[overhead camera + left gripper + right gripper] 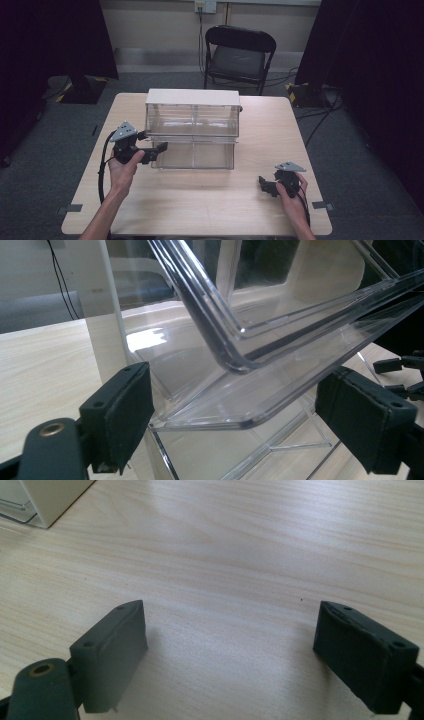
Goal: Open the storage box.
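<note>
A clear plastic drawer cabinet (192,127) with a pale top stands in the middle of the wooden table (200,200). Its lower drawer (195,155) is pulled out toward me. My left gripper (159,150) is open at the drawer's front left corner; in the left gripper view the clear drawer rim (240,405) lies between the two wide-apart jaws, touching neither pad. My right gripper (264,185) rests low over the table near the front right, open, with bare wood (230,630) between its jaws. The right gripper (400,375) also shows small beyond the drawer.
A black folding chair (239,55) stands behind the table. Dark curtains hang at both sides, and cables run on the grey floor at the right. A corner of the cabinet (35,505) shows at the upper left of the right gripper view.
</note>
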Demonstrator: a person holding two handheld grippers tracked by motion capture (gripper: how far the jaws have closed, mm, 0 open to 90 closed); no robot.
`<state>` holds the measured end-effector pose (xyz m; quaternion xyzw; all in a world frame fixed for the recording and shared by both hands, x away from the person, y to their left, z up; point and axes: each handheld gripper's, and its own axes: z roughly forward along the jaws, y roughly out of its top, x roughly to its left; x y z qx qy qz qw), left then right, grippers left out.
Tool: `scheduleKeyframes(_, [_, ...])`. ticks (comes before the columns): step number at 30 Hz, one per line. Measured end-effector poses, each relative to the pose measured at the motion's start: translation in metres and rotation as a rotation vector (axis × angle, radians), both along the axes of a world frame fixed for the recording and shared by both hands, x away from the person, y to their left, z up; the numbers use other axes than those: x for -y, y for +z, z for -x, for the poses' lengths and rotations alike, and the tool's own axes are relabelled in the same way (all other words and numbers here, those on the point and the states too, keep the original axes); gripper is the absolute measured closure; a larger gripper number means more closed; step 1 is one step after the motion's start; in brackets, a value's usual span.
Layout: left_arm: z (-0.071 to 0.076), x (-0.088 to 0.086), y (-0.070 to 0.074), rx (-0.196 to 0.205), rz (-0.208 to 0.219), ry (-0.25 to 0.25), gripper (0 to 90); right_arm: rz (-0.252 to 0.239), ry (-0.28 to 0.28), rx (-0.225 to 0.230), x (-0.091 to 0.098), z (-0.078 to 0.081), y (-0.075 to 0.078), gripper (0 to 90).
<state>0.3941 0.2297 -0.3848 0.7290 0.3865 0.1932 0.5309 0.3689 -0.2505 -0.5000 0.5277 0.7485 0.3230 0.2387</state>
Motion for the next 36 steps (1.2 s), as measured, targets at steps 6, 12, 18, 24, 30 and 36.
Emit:
scheduleKeyframes(6, [-0.0005,-0.0010,0.0000,-0.004,0.010,-0.003,15.5,0.000,0.000,0.000,0.0000,0.0000,0.0000,13.0])
scheduleKeyframes(12, [-0.0007,-0.0011,0.0000,-0.006,0.013,-0.004,15.4,0.000,0.000,0.000,0.0000,0.0000,0.0000,13.0])
scheduleKeyframes(18, [-0.0010,-0.0016,0.0000,-0.008,0.016,-0.008,15.4,0.000,0.000,0.000,0.0000,0.0000,0.0000,13.0])
scheduleKeyframes(24, [-0.0010,-0.0016,0.0000,-0.010,0.016,-0.008,15.4,0.000,0.000,0.000,0.0000,0.0000,0.0000,13.0])
scheduleKeyframes(30, [-0.0015,-0.0017,-0.0002,-0.012,0.021,-0.011,15.2,0.000,0.000,0.000,0.0000,0.0000,0.0000,13.0])
scheduleKeyframes(36, [-0.0015,-0.0017,-0.0001,-0.013,0.019,-0.011,15.2,0.000,0.000,0.000,0.0000,0.0000,0.0000,13.0])
